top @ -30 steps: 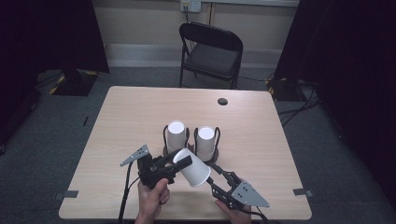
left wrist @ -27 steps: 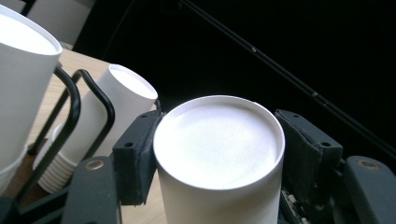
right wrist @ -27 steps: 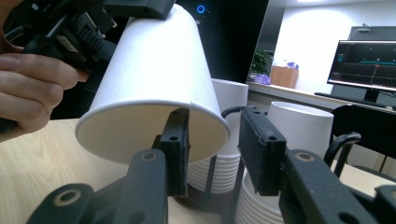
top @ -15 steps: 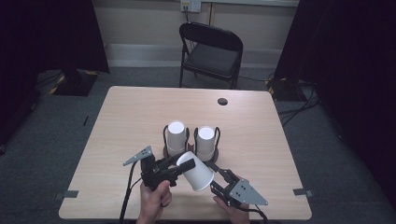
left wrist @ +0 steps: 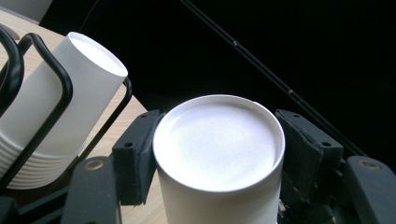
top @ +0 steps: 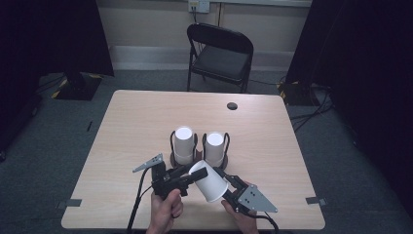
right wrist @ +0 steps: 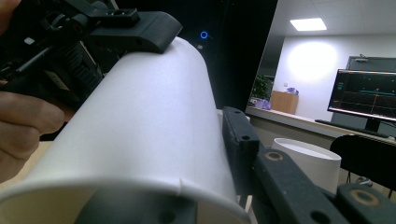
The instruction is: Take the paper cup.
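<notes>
I have one white paper cup lifted off the desk near its front edge, lying tilted between both tools. My left tongs are closed on its narrow base end: in the left gripper view the two black pads sit flush against either side of the cup's closed bottom. My right tongs straddle the wider rim end; in the right gripper view one jaw runs along the cup wall just above the rolled lip, but the other jaw is hidden under the cup, so I cannot tell whether they are gripping or merely lying alongside.

I judge the step to be passing or separating this cup. To do it well I want light pressure only, since thin paper buckles easily, and the taper means a squeeze at the base tends to slide the cup outward. I would keep the pads square on the base ring, where the wall is stiffest.

The cup is matte, smooth and conical, with a recessed bottom.

Just beyond stand two black wire holders, touching each other, each carrying a stack of upside-down cups: the left stack and the right stack. Their nested rims show as fine ridges in the left gripper view. Farther off are a cable grommet in the pale wood-grain desk and a black folding chair.
</notes>
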`<state>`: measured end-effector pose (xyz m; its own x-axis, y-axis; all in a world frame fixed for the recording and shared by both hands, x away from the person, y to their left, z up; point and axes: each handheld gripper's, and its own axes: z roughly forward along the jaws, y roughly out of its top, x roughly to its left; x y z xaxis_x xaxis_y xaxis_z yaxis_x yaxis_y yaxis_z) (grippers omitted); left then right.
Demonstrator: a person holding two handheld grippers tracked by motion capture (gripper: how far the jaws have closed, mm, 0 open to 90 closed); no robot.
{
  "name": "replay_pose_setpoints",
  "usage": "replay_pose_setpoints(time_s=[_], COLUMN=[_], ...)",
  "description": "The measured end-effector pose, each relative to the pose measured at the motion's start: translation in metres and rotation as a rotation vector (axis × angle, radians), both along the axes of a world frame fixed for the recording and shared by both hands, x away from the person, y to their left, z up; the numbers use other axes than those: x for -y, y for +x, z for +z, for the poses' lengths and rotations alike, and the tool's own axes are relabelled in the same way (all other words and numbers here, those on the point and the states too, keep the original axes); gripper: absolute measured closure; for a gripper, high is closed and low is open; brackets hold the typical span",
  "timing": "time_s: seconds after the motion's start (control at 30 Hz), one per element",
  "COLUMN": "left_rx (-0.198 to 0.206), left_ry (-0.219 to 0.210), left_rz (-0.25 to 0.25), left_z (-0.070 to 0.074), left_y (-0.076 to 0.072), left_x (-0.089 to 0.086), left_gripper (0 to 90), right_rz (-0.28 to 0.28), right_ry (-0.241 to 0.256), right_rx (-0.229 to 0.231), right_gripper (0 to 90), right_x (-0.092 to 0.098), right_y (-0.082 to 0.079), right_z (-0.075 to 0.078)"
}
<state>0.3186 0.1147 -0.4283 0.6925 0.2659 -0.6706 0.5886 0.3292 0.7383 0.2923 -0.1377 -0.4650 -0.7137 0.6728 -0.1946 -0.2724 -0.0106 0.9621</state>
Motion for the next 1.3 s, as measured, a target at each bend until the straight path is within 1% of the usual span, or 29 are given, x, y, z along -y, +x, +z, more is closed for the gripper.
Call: replay_pose_setpoints(time_s=[0.13, 0.2, 0.27, 0.33, 0.4, 0.43, 0.47, 0.5, 0.57, 0.6, 0.67, 0.7, 0.73, 0.77, 0.8, 0.87, 0.9, 0.97, 1.03, 1.1, 1.13, 1.17, 1.2, 1.3], left_rx=[-0.011, -0.006, -0.005, 0.007, 0.028, 0.038, 0.041, 0.048, 0.064, 0.076, 0.107, 0.120, 0.151, 0.158, 0.174, 0.203, 0.212, 0.220, 0.223, 0.236, 0.243, 0.246, 0.249, 0.255], left_ry=[0.001, 0.015, 0.012, 0.033, 0.053, 0.066, 0.069, 0.057, 0.084, 0.084, 0.109, 0.112, 0.120, 0.129, 0.146, 0.171, 0.178, 0.195, 0.195, 0.201, 0.210, 0.215, 0.221, 0.261], left_rz=[-0.003, -0.005, 0.010, 0.018, 0.023, 0.041, 0.056, 0.064, 0.086, 0.091, 0.107, 0.114, 0.124, 0.145, 0.156, 0.153, 0.160, 0.158, 0.165, 0.144, 0.134, 0.132, 0.133, 0.156], left_z=[-0.001, -0.002, -0.002, -0.001, 0.001, 0.002, 0.003, 0.003, 0.006, 0.007, 0.009, 0.010, 0.010, 0.010, 0.010, 0.009, 0.009, 0.007, 0.007, 0.006, 0.006, 0.005, 0.005, 0.004], left_y=[0.002, 0.002, 0.002, 0.002, 0.002, 0.001, 0.001, 0.001, 0.002, 0.002, 0.001, 0.001, 0.000, -0.001, -0.001, -0.002, -0.002, -0.002, -0.002, -0.002, -0.002, -0.003, -0.003, -0.004], left_x=[-0.003, -0.004, -0.005, -0.006, -0.007, -0.007, -0.007, -0.007, -0.010, -0.010, -0.012, -0.012, -0.014, -0.014, -0.015, -0.016, -0.016, -0.018, -0.019, -0.019, -0.020, -0.019, -0.019, -0.018], left_gripper=[33.2, 33.0, 32.4, 32.0, 31.9, 31.3, 30.4, 30.2, 29.0, 28.4, 27.7, 27.1, 25.4, 23.0, 21.4, 20.5, 19.8, 19.2, 18.3, 15.3, 15.3, 15.1, 15.1, 15.5], right_rz=[0.003, 0.003, 0.008, 0.006, 0.009, 0.009, 0.006, 0.001, -0.004, -0.008, -0.013, -0.019, -0.020, -0.027, -0.036, -0.053, -0.058, -0.068, -0.069, -0.067, -0.052, -0.049, -0.057, -0.053], right_ry=[-0.011, -0.011, -0.021, -0.027, -0.032, -0.034, -0.037, -0.034, -0.033, -0.034, -0.033, -0.029, -0.030, -0.030, -0.035, -0.045, -0.049, -0.056, -0.054, -0.060, -0.066, -0.078, -0.090, -0.110], right_rx=[0.007, 0.004, 0.002, -0.002, -0.006, -0.010, -0.015, -0.018, -0.027, -0.033, -0.038, -0.042, -0.045, -0.048, -0.053, -0.061, -0.060, -0.072, -0.087, -0.097, -0.121, -0.142, -0.152, -0.191], right_gripper=[85.9, 86.2, 86.9, 87.2, 87.2, 87.3, 87.3, 87.3, 87.3, 87.3, 87.3, 87.3, 87.3, 87.3, 87.3, 87.3, 87.4, 87.4, 87.4, 87.3, 87.3, 87.4, 87.4, 87.4], right_x=[-0.002, -0.003, -0.003, -0.003, -0.002, -0.002, -0.001, -0.001, 0.001, 0.003, 0.006, 0.007, 0.008, 0.009, 0.010, 0.012, 0.014, 0.017, 0.020, 0.021, 0.022, 0.022, 0.022, 0.023], right_y=[-0.001, -0.001, -0.001, -0.002, -0.002, -0.002, -0.002, -0.001, -0.001, -0.001, -0.001, -0.001, -0.001, -0.001, -0.001, -0.002, -0.002, -0.003, -0.003, -0.002, -0.002, -0.002, -0.001, -0.001], right_z=[-0.001, -0.002, -0.002, -0.002, -0.001, -0.001, -0.001, -0.001, -0.001, 0.000, 0.000, 0.001, 0.001, 0.001, 0.001, 0.002, 0.003, 0.004, 0.005, 0.006, 0.006, 0.006, 0.006, 0.005])
